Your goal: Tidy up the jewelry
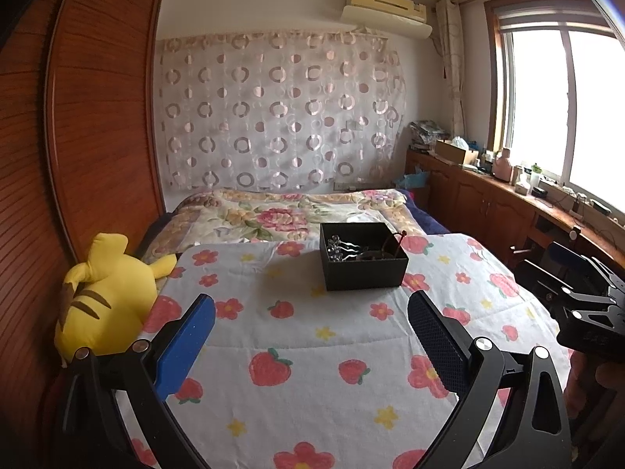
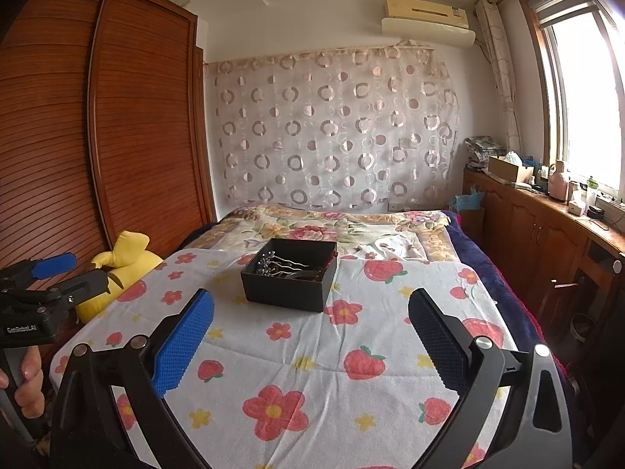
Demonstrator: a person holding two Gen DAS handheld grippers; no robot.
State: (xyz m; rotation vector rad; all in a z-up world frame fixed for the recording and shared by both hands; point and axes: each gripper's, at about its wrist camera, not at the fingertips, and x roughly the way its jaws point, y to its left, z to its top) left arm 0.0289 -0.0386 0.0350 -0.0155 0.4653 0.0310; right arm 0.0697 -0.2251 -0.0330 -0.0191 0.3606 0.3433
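A black open box (image 1: 363, 256) (image 2: 289, 279) sits on the strawberry-print cloth (image 1: 312, 351) (image 2: 312, 371) over the bed. Inside lie silver hairpins with crystal ends (image 1: 338, 248) (image 2: 273, 264) and other dark pieces that I cannot make out; a thin stick with a red tip (image 1: 400, 240) leans out at its right side. My left gripper (image 1: 312, 312) hangs open above the cloth, short of the box, with nothing between its fingers. My right gripper (image 2: 310, 308) is open too, just short of the box. Each gripper shows at the edge of the other's view: the right gripper (image 1: 578, 293), the left gripper (image 2: 54, 273).
A yellow plush toy (image 1: 105, 297) (image 2: 117, 269) lies at the bed's left edge against a wooden wardrobe (image 1: 90, 117) (image 2: 117, 117). A floral blanket (image 1: 273, 215) covers the far bed. A cluttered wooden counter (image 1: 508, 179) (image 2: 547, 203) runs under the window on the right. A hand (image 2: 27, 383) holds the left gripper's handle.
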